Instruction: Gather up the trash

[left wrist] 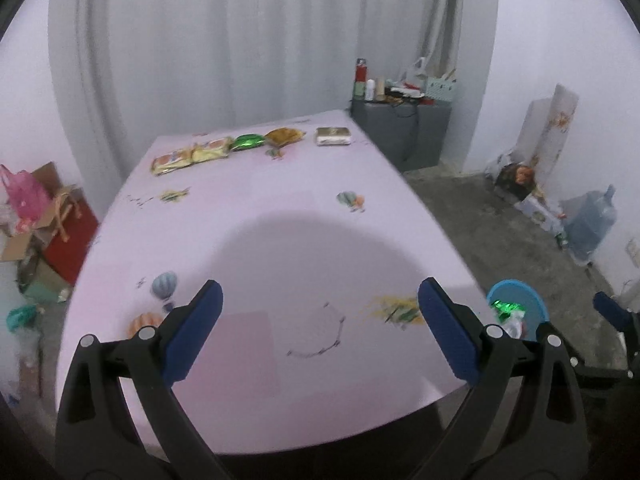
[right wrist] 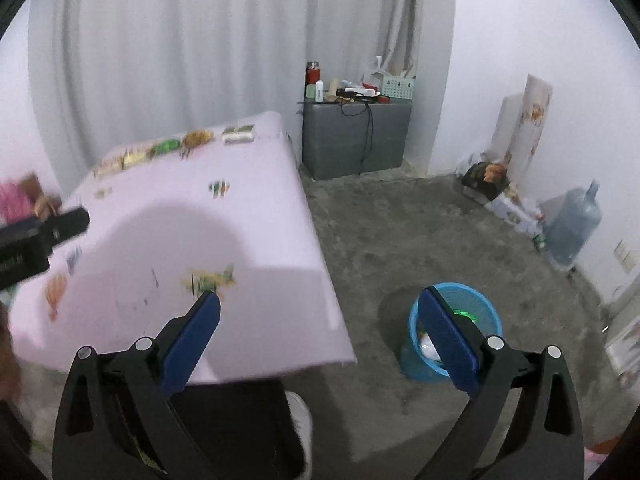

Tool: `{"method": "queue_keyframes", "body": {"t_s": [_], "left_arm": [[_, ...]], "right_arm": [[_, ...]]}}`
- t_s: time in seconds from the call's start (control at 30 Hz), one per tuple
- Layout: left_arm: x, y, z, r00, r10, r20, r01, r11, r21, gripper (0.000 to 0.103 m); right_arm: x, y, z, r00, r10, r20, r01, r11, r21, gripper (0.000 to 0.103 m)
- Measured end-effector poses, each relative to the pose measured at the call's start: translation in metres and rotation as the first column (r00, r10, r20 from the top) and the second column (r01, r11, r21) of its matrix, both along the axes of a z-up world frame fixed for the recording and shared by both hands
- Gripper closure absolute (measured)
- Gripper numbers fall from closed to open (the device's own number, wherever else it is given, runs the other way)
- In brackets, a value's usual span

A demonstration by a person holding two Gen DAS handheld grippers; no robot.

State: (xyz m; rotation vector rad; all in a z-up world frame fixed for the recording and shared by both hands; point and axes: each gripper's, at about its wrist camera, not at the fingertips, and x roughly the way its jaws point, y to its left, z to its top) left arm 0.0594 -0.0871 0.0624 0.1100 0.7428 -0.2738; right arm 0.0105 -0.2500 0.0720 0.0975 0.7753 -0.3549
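Smooth pink tablecloth [left wrist: 280,208] fills the scene; round blue mesh bin [right wrist: 480,304] sits on rough concrete beside it. Left gripper [left wrist: 320,312] and right gripper [right wrist: 320,320] both gape wide, empty. Crinkly foil wrappers [left wrist: 248,142] line the far edge.

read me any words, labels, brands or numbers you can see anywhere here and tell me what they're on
None can be read.
Wrappers on the table: print too blurred.
Left gripper body, seen from the right wrist: white marking, too small.
Box on the grey cabinet: a grid, unreadable.
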Motion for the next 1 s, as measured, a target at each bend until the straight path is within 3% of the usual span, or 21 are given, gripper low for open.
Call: {"method": "queue_keyframes", "body": {"t_s": [0.1, 0.2, 0.37, 0.67, 1.0], "left_arm": [[-0.014, 0.004, -0.009, 0.999, 0.042, -0.007, -0.042, 0.999, 0.021, 0.009], [-0.025, 0.013, -0.025, 0.993, 0.080, -0.083, -0.081, 0.997, -0.012, 0.009], [-0.029, 0.011, -0.047, 0.985, 0.072, -0.156, -0.064, 0.996, 0.056, 0.009], [-0.034, 0.014, -0.041, 0.989, 0.101, -0.112, -0.092, 0.992, 0.086, 0.009], [-0.026, 0.014, -0.042, 0.984, 0.125, -0.129, -0.114, 0.989, 0.092, 0.009]], "right_arm": [[-0.007, 0.021, -0.010, 0.999, 0.035, -0.041, -0.037, 0.997, -0.062, 0.007], [-0.009, 0.029, -0.019, 0.995, 0.052, -0.082, -0.060, 0.994, -0.095, 0.007], [-0.011, 0.029, -0.023, 0.994, 0.058, -0.095, -0.065, 0.995, -0.073, 0.007], [-0.013, 0.020, -0.030, 0.992, 0.026, -0.121, -0.031, 0.999, -0.044, 0.007], [-0.011, 0.006, -0.029, 0.993, -0.024, -0.118, 0.021, 0.999, -0.029, 0.007]]}}
